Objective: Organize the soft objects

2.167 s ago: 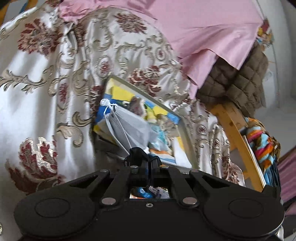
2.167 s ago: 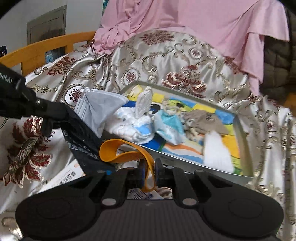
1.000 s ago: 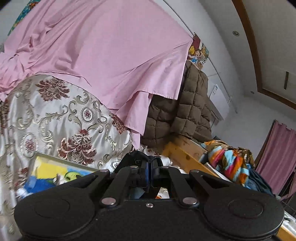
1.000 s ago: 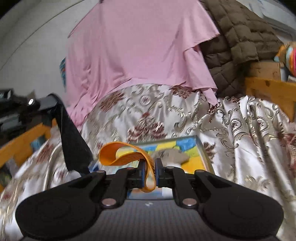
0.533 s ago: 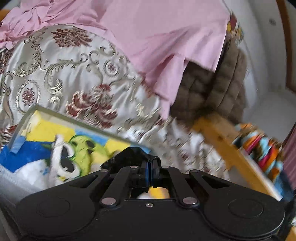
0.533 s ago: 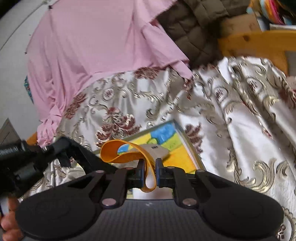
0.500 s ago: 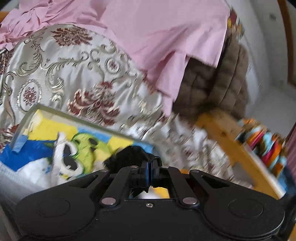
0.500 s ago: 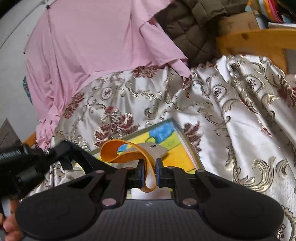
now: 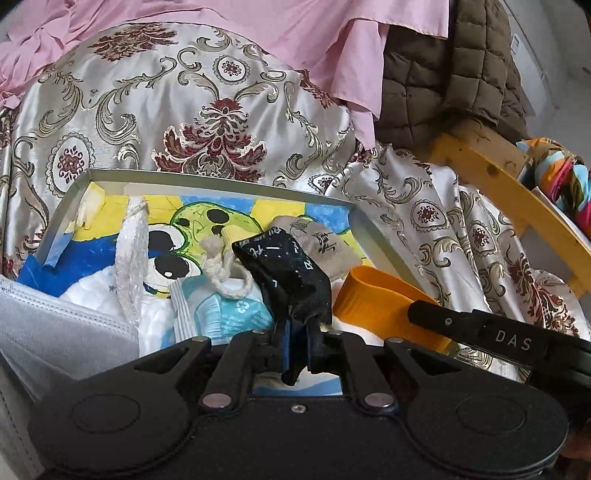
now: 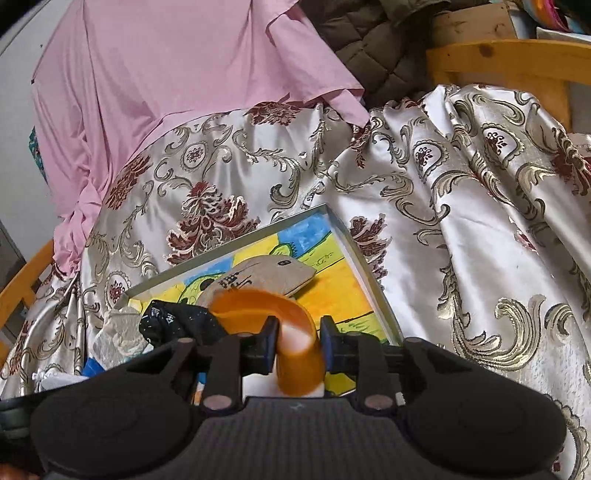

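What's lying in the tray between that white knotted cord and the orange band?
In the left wrist view, the black sock lies between the white knotted cord and the orange band; a beige sock sits just behind.

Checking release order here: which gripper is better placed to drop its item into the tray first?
Right, probably: the right gripper is opening, its orange band loose above the tray. The left gripper also opens around the black sock.

Support is a bed covered by a satin floral bedspread, cream with maroon and gold scrolls. A shallow grey-rimmed tray lies directly on it. Pink sheet drapes over the bedspread's far side. Wooden bed rail at right.
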`<move>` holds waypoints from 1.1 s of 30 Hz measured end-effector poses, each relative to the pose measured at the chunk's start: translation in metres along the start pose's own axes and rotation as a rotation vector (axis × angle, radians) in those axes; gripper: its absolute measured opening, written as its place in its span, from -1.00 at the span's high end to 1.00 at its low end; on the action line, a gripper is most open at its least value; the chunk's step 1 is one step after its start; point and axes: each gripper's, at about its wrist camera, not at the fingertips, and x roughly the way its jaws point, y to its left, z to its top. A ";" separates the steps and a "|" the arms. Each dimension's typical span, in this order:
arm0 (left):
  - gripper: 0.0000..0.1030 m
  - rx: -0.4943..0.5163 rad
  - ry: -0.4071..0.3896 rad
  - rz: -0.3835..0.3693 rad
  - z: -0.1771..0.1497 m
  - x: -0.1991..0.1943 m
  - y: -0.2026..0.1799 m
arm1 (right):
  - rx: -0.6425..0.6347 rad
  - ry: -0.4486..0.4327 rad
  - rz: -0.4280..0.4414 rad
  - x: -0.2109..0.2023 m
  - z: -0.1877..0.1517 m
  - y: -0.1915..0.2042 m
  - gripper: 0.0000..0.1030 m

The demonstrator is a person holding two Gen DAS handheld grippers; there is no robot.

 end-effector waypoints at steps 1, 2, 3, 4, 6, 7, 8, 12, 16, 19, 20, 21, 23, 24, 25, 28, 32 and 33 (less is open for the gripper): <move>0.80 -0.008 0.007 -0.003 -0.001 0.000 0.000 | -0.003 0.003 -0.001 0.000 0.000 0.001 0.37; 0.80 -0.022 0.015 -0.005 -0.002 0.002 0.001 | -0.007 0.009 -0.001 -0.001 -0.001 0.001 0.35; 0.80 -0.037 0.021 -0.005 -0.003 0.002 0.001 | -0.010 0.016 -0.005 -0.001 -0.001 0.002 0.35; 0.78 -0.057 0.020 -0.006 -0.004 0.001 0.002 | -0.017 0.023 -0.013 -0.002 -0.002 0.003 0.30; 0.66 -0.074 0.016 -0.004 -0.005 -0.003 0.002 | -0.031 0.021 -0.018 -0.006 -0.003 0.004 0.19; 0.61 -0.072 0.010 0.003 -0.004 -0.006 0.001 | -0.031 0.019 -0.014 -0.009 -0.004 0.004 0.18; 0.58 -0.067 0.005 0.011 -0.004 -0.009 0.000 | -0.029 0.017 -0.005 -0.013 -0.004 0.004 0.10; 0.25 -0.056 -0.003 0.056 -0.006 -0.022 -0.005 | -0.041 -0.008 0.002 -0.026 -0.002 0.006 -0.05; 0.09 -0.074 -0.042 0.088 -0.006 -0.044 -0.007 | -0.052 -0.038 0.009 -0.043 -0.004 0.007 -0.28; -0.24 -0.082 -0.103 0.113 -0.006 -0.068 -0.010 | -0.063 -0.065 0.012 -0.057 -0.005 0.007 -0.41; -0.28 -0.084 -0.123 0.118 -0.007 -0.077 -0.012 | -0.068 -0.071 0.012 -0.061 -0.005 0.007 -0.44; -0.34 -0.084 -0.140 0.119 -0.008 -0.085 -0.015 | -0.073 -0.075 0.013 -0.066 -0.005 0.008 -0.46; -0.39 -0.072 -0.164 0.127 -0.011 -0.102 -0.022 | -0.084 -0.088 0.014 -0.077 -0.007 0.009 -0.60; -0.42 -0.063 -0.174 0.134 -0.013 -0.110 -0.026 | -0.092 -0.096 0.015 -0.083 -0.008 0.011 -0.62; -0.47 -0.051 -0.184 0.141 -0.016 -0.118 -0.030 | -0.099 -0.104 0.016 -0.089 -0.010 0.011 -0.66; -0.65 -0.022 -0.219 0.164 -0.026 -0.143 -0.042 | -0.117 -0.125 0.017 -0.108 -0.016 0.014 -0.72; -0.77 -0.017 -0.269 0.180 -0.044 -0.177 -0.052 | -0.141 -0.162 0.022 -0.135 -0.024 0.019 -0.85; -0.81 -0.018 -0.281 0.184 -0.048 -0.185 -0.054 | -0.148 -0.172 0.021 -0.144 -0.027 0.020 -0.86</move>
